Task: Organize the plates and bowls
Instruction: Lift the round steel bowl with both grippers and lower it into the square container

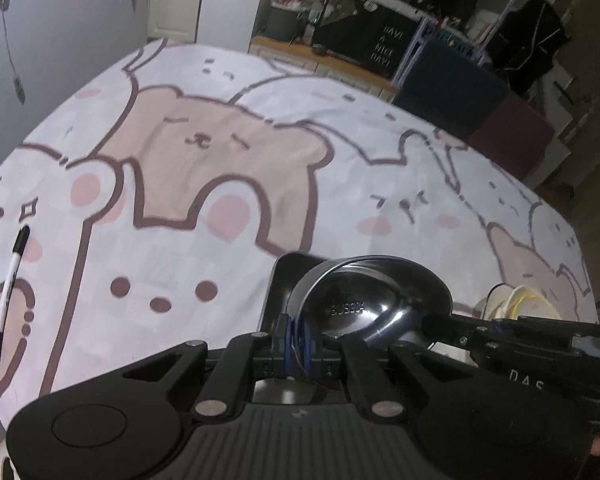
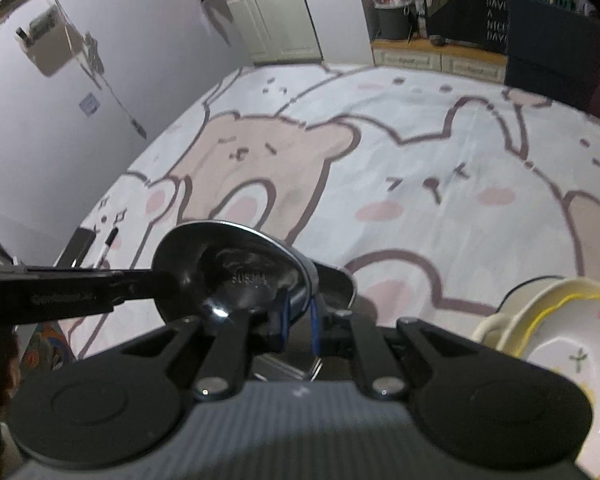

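Two grippers share one steel bowl [image 1: 364, 304] in the left wrist view: the left gripper [image 1: 296, 338] has its blue-padded fingers [image 1: 286, 334] clamped on the bowl's near rim, and the right gripper [image 1: 452, 322] comes in from the right and grips the rim on that side. Under the bowl, on its left, a black tray [image 1: 278, 280] shows only an edge and a corner. Right of the bowl sits a cream dish stack [image 1: 520, 300], half hidden behind the right gripper. Far left of the bowl a marker [image 1: 10, 280] lies on the bear-print sheet [image 1: 220, 160], which covers the whole surface. Beyond it stand a white wall, a door and dark cluttered shelves, all blurred.

Seen from the right wrist, the bowl [image 2: 236, 276] is tilted, its inside with a stamped mark facing the camera. The right gripper [image 2: 300, 320] pinches the bowl's right rim between its fingers [image 2: 284, 316]; the left gripper [image 2: 156, 284] reaches in from the left onto the opposite rim. Right of the bowl, white dishes with a yellow edge [image 2: 560, 332] are cut off by the frame. Left of the bowl, the marker [image 2: 109, 242] is partly hidden behind the left gripper. The tray [image 2: 336, 284] peeks out just behind the bowl.
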